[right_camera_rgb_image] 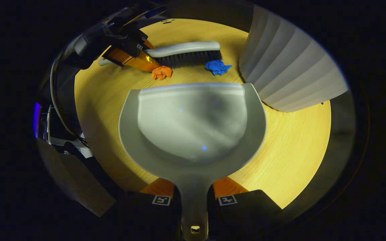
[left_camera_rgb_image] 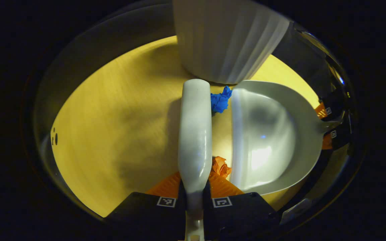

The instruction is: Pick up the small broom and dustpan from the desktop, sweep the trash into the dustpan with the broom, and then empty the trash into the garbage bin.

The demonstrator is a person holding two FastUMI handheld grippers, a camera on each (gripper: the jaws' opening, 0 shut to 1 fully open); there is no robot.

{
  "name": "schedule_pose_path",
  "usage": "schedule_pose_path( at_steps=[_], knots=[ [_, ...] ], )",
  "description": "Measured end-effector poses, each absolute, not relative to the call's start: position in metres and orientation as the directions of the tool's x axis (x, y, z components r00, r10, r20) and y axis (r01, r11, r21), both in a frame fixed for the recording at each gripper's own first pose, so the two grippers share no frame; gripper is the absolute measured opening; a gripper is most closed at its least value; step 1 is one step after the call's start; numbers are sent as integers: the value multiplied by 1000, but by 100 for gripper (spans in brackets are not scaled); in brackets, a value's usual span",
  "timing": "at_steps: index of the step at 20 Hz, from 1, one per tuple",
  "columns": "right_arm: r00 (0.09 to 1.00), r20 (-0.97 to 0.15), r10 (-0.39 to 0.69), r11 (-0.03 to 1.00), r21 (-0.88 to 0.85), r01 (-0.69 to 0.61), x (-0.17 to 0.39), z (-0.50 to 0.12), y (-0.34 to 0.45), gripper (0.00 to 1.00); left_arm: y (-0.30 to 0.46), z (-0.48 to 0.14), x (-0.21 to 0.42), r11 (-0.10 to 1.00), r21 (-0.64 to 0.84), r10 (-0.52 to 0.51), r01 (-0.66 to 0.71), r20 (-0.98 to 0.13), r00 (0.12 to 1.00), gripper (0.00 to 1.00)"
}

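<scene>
My left gripper (left_camera_rgb_image: 194, 192) is shut on the handle of the small grey broom (left_camera_rgb_image: 195, 134), whose back runs forward over the wooden desktop (left_camera_rgb_image: 112, 134). My right gripper (right_camera_rgb_image: 194, 197) is shut on the handle of the grey dustpan (right_camera_rgb_image: 193, 124), which lies flat with its mouth toward the broom (right_camera_rgb_image: 186, 53). Between broom and dustpan (left_camera_rgb_image: 270, 137) lie a blue paper wad (left_camera_rgb_image: 220, 100) and an orange paper wad (left_camera_rgb_image: 220, 166). From the right gripper view the blue wad (right_camera_rgb_image: 217, 67) and orange wad (right_camera_rgb_image: 161, 72) sit just beyond the pan's lip, against the bristles. The left gripper (right_camera_rgb_image: 129, 55) shows far left.
A white ribbed garbage bin (left_camera_rgb_image: 228, 40) stands on the desktop just past the broom's tip; in the right gripper view the bin (right_camera_rgb_image: 286, 73) is to the right of the dustpan. The desktop (right_camera_rgb_image: 297, 147) has bare wood to the right of the pan and left of the broom.
</scene>
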State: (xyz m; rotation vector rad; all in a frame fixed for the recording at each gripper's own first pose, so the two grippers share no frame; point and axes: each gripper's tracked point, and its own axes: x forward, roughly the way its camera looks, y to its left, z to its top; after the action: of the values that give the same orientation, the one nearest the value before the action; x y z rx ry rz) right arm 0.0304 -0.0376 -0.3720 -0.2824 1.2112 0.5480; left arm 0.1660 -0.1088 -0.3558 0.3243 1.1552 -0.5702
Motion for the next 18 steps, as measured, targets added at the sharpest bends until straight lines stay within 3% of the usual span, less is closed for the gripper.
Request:
schedule_pose_path(
  at_steps=[4, 8, 14, 18],
  knots=[
    [267, -931, 249, 835, 66, -546, 29, -374, -38, 36, -136, -352, 146, 789, -174, -360, 589, -908, 214, 25],
    [305, -917, 257, 831, 49, -554, 30, -378, -37, 36, -142, -335, 134, 790, -270, -437, 551, -877, 197, 25],
    [351, -901, 254, 846, 31, -533, 22, -368, -33, 36, -88, -320, 149, 909, -132, -299, 396, -868, 397, 25],
    [359, -903, 235, 888, 50, -457, 10, -353, -28, 36, -27, -346, 144, 976, -78, -164, 203, -880, 447, 25]
  ],
)
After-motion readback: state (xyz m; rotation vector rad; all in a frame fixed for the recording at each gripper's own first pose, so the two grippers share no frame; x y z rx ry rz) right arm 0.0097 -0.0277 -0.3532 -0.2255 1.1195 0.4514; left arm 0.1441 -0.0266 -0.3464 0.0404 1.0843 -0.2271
